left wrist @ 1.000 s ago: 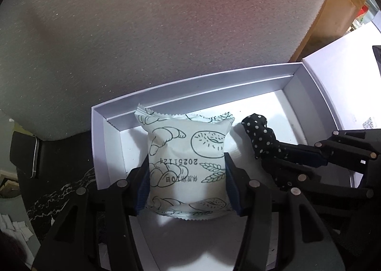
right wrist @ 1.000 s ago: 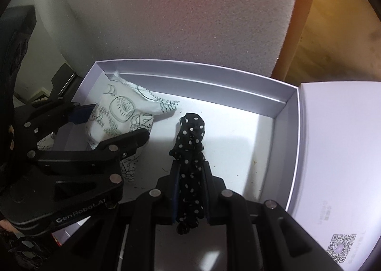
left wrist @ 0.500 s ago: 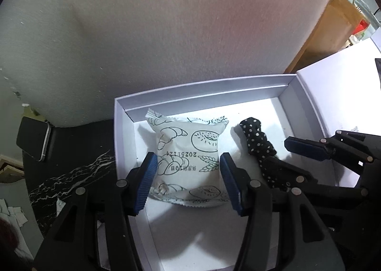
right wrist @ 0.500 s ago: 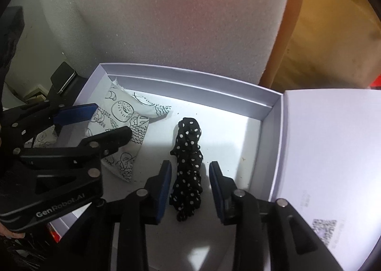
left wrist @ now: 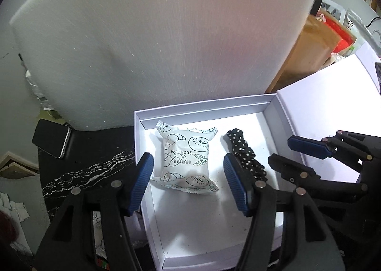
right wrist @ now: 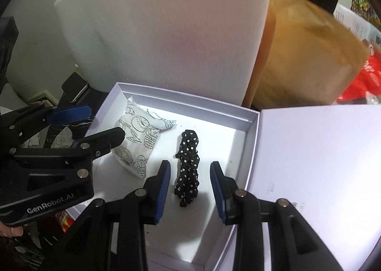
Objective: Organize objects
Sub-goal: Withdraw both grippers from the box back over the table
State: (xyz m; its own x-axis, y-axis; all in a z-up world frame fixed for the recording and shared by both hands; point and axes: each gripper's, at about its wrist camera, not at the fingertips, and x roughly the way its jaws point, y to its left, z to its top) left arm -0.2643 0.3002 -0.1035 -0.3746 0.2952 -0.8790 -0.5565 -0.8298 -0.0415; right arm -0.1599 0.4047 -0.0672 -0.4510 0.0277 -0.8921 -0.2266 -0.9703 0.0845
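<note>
A white snack packet printed with pastries lies in the open white box, left side; it also shows in the right wrist view. A black polka-dot scrunchie lies beside it, to its right. My left gripper is open and empty, raised above the packet's near end. My right gripper is open and empty, its blue pads either side of the scrunchie's near end, clear of it.
A big white foam block stands behind the box. The box lid lies flat to the right. A black phone rests on the dark marbled table at left. A brown cardboard box stands at the back right.
Both grippers opened, let go of the packet and the scrunchie inside the box, and drew back and up. Both things now lie loose on the box floor.
</note>
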